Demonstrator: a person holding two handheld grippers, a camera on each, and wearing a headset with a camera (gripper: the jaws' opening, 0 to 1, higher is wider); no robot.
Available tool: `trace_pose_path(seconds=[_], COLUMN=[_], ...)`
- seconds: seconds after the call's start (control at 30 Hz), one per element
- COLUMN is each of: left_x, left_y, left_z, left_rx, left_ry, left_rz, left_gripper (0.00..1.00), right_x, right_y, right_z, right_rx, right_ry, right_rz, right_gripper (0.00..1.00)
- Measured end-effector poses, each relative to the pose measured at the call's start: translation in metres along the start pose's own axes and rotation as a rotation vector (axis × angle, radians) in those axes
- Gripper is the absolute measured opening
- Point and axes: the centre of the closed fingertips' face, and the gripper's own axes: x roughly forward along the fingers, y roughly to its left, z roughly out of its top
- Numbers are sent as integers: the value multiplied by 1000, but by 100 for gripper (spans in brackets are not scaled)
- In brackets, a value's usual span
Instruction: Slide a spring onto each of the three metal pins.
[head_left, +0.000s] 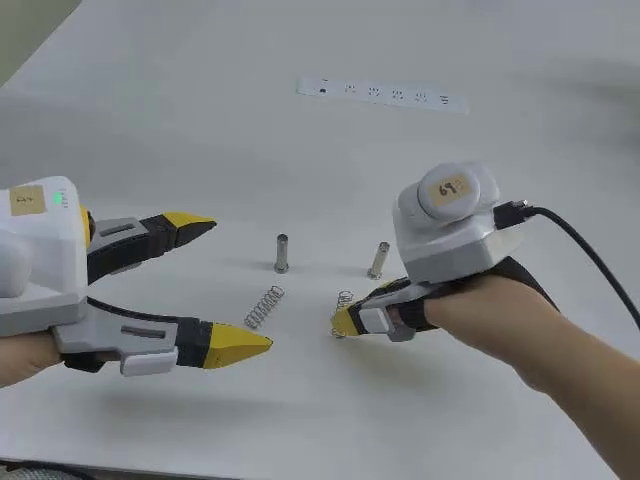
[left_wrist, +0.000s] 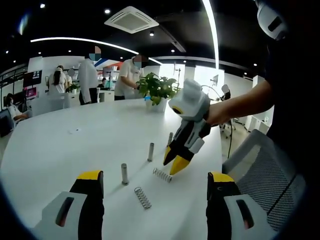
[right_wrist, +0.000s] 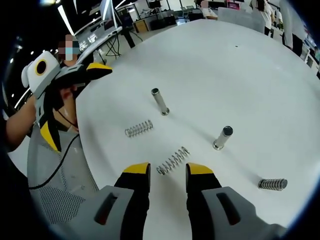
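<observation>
Two short steel pins, the left pin and the right pin, stand upright on the white table. Your right gripper, jaws slightly apart, points at a loose coil spring, seemingly without clamping it. Your left gripper gapes wide near a second coil spring.

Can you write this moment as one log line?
left tongs: open | right tongs: open, tips at silver coil spring | second silver coil spring: loose | two upright silver metal pins: bare
</observation>
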Motion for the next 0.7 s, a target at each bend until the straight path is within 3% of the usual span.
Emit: trace_pose_path(seconds=[0.33,0.47,0.57,0.7], left_x=[-1,-2,-1,0], left_y=[0,0,1,0], left_z=[-1,-2,-2,-1], left_rx=[-2,-6,-6,-6], left_ry=[1,2,1,-2], left_rz=[2,2,2,0], left_gripper=[81,81,81,81], right_x=[12,15,16,17], right_y=[-2,-6,-4,-8], right_z=[-3,-7,-8,-15], right_rx=[3,-73,-39,-49], right_ry=[35,59,56,75], right_rz=[-43,-80,-62,-72], right_gripper=[23,21,19,14])
